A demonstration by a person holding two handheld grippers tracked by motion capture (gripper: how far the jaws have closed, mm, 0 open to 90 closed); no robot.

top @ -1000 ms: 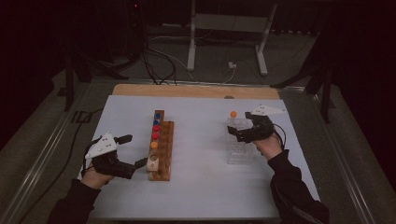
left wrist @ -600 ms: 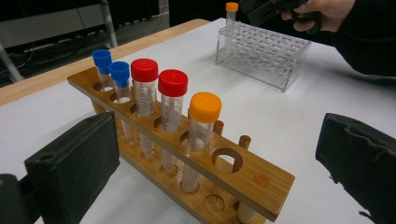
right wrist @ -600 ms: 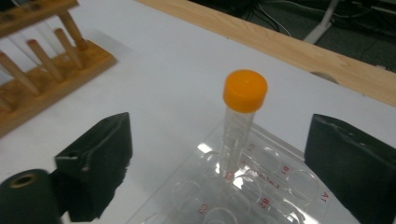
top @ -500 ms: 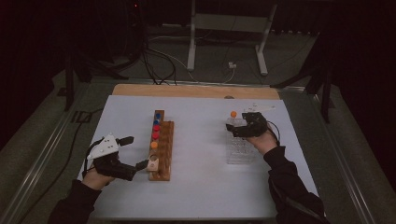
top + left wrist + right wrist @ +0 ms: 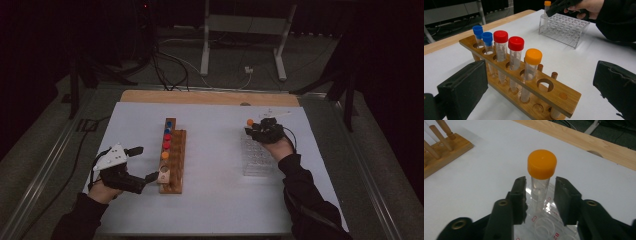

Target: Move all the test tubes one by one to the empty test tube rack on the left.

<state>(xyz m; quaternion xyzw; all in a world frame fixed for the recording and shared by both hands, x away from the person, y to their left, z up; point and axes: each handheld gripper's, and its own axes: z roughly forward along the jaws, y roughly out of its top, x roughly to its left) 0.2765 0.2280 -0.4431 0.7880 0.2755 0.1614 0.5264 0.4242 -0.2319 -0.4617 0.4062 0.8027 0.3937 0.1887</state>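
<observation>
An orange-capped tube stands upright in a corner hole of the clear plastic rack. My right gripper has just been closing around it. Its jaws flank the tube's body with a thin gap on each side. In the high view the right gripper sits over the far end of the clear rack. A wooden rack holds two blue-capped tubes, two red-capped tubes and one orange-capped tube. My left gripper is open, its jaws wide at either side of the wooden rack's near end.
The white mat covers the table, with a bare wooden strip along its far edge. The wooden rack has vacant holes at its near end. Cables and a metal stand lie on the floor beyond the table.
My right gripper has shifted left and down onto the orange-capped tube in the clear rack, and its jaws have narrowed. My left gripper has stayed put.
</observation>
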